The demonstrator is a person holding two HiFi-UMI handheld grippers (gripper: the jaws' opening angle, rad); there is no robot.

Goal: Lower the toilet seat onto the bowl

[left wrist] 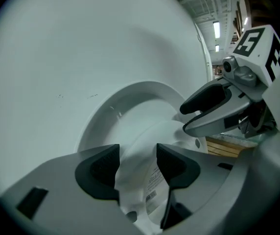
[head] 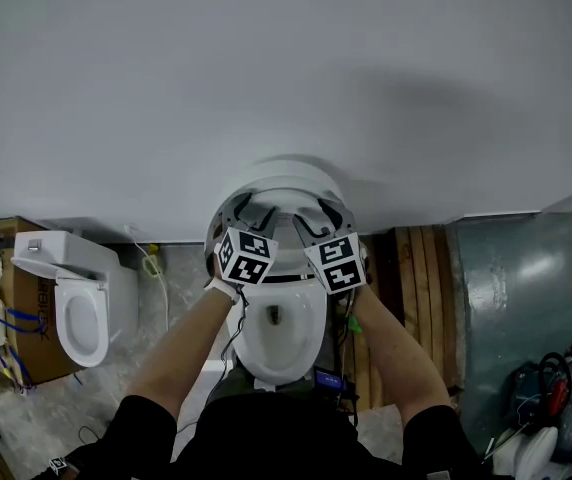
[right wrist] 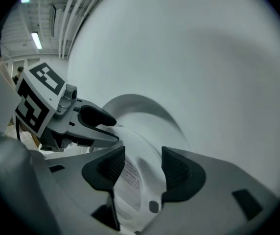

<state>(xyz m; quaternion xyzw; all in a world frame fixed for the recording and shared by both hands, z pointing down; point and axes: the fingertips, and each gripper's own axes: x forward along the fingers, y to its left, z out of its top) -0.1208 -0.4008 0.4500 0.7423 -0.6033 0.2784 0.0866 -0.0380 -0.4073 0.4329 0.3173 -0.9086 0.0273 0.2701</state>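
Toilet seat (left wrist: 141,142), raised upright above the bowl (head: 278,340), stands straight ahead: left gripper (left wrist: 137,168) and right gripper (right wrist: 140,168) straddle its rim, jaws wide apart, clamping nothing, equally near

print on the seat label (left wrist: 154,180) too small to read, bowl (head: 284,343) back rim hidden behind left gripper (head: 253,211) and right gripper (head: 316,213)

two toilets: near toilet (head: 288,356), side toilet (head: 74,268); two grippers: left gripper (left wrist: 137,165), right gripper (right wrist: 144,166).
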